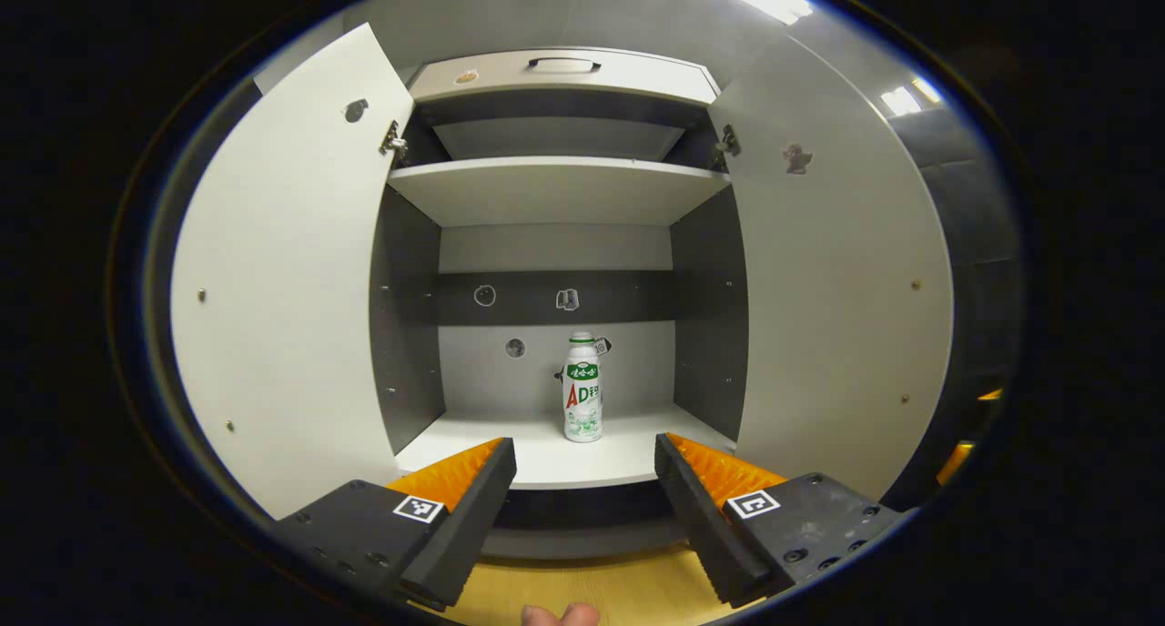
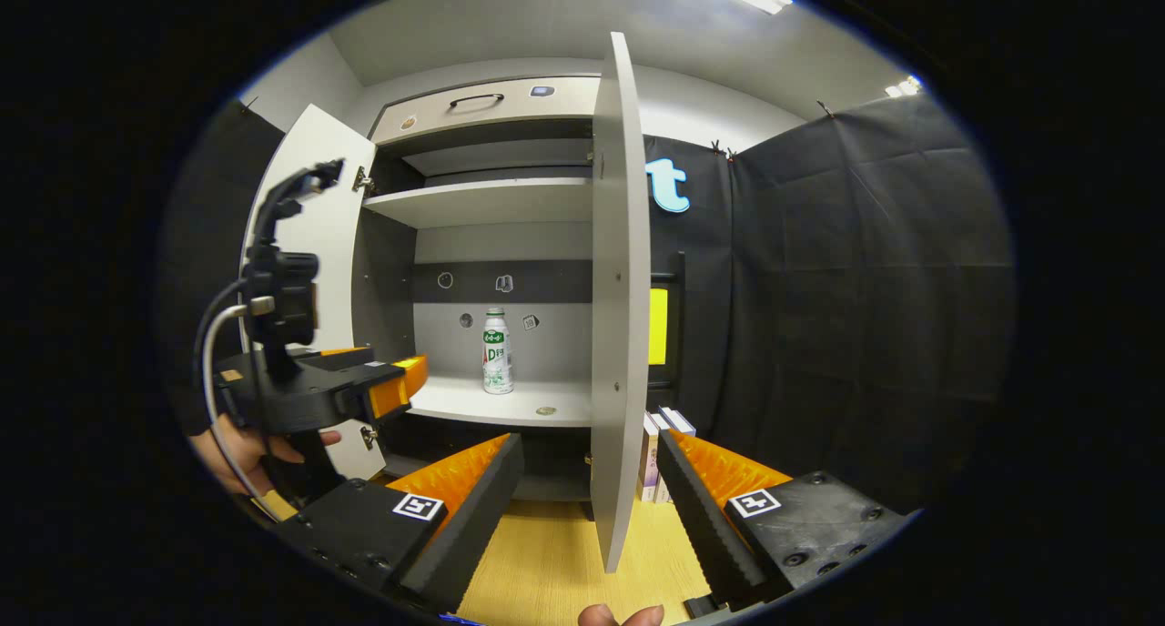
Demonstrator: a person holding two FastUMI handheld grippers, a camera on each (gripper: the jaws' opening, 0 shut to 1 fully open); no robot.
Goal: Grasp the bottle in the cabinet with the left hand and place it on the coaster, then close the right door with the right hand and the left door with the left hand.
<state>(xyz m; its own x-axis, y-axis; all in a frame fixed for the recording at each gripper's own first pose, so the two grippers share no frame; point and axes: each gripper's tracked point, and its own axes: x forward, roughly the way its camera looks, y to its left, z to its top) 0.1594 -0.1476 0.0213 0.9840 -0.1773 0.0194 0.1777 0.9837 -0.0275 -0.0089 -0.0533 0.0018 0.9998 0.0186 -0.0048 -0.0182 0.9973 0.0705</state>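
Observation:
A white bottle (image 1: 582, 387) with a green label stands upright near the back of the cabinet's lower shelf (image 1: 510, 449). Both doors hang open: the left door (image 1: 291, 289) and the right door (image 1: 828, 289). My left gripper (image 1: 584, 449) is open in front of the shelf edge, short of the bottle, with nothing between its fingers. In the right gripper view the bottle (image 2: 496, 351) shows past the right door (image 2: 619, 289), which I see edge-on. My right gripper (image 2: 590, 444) is open, one finger on each side of that door's edge, apart from it. The left gripper (image 2: 405, 378) is farther off, held by a hand (image 2: 241, 449).
The cabinet stands on a wooden tabletop (image 2: 546, 553). An upper shelf (image 1: 560, 189) and a drawer with a handle (image 1: 562, 64) sit above. A small round disc (image 2: 546, 411) lies on the lower shelf. Small boxes (image 2: 660, 453) stand right of the cabinet.

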